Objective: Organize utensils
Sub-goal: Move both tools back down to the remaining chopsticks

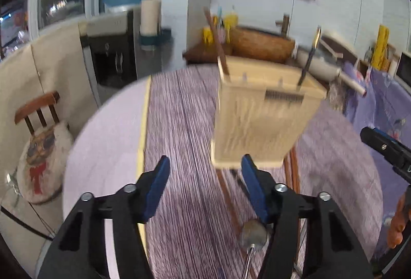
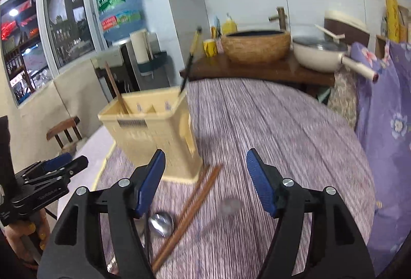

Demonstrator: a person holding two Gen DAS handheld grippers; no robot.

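On the purple striped tablecloth (image 2: 282, 124), the cream plastic slotted utensil holder (image 2: 154, 135) stands upright; left gripper (image 1: 205, 186) and right gripper (image 2: 205, 183) jaws apart, empty.

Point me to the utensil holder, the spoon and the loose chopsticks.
utensil holder (image 2: 156, 140), right wrist view, front wall
spoon (image 2: 161, 224), right wrist view, bowl
chopsticks (image 2: 195, 204), right wrist view, mid-length

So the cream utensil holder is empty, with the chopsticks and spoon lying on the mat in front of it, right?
Not empty: the right wrist view shows the cream utensil holder already holding a brown chopstick and a black-handled utensil. The chopsticks and spoon do lie in front.
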